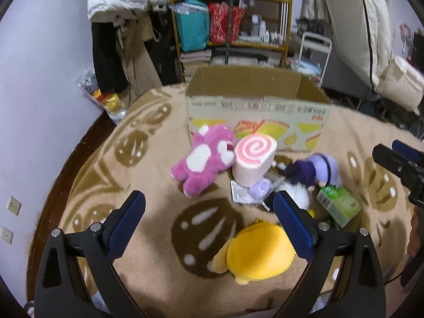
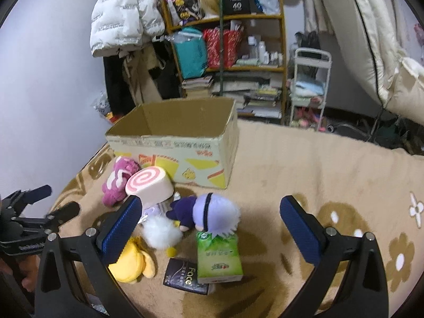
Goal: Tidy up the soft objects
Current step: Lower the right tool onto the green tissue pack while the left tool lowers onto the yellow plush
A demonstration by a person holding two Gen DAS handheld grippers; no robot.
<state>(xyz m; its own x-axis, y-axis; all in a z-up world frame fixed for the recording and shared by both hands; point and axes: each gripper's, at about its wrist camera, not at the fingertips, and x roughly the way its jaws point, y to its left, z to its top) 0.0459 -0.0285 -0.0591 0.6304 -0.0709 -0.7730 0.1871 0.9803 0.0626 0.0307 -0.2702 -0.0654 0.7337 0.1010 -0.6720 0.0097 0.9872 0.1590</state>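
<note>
An open cardboard box [image 1: 254, 111] [image 2: 169, 156] stands on the beige rug. In front of it lie a pink bear plush [image 1: 204, 159] [image 2: 116, 180], a pink-swirl roll cushion [image 1: 254, 159] [image 2: 148, 185], a purple-haired doll [image 1: 315, 169] [image 2: 209, 212], a white fluffy toy [image 2: 161, 232] and a yellow plush [image 1: 257, 251] [image 2: 132, 262]. My left gripper [image 1: 209, 206] is open above the rug, the yellow plush just under its right finger. My right gripper [image 2: 212, 212] is open over the doll and a green tissue pack [image 2: 218, 257] [image 1: 339, 204].
A dark "Face" packet [image 2: 182, 275] lies beside the tissue pack. A wooden shelf [image 1: 233, 26] [image 2: 228, 53], hanging coats [image 2: 124, 13] and a white cart [image 2: 310, 90] stand behind the rug. The right gripper shows at the left view's right edge [image 1: 400, 167].
</note>
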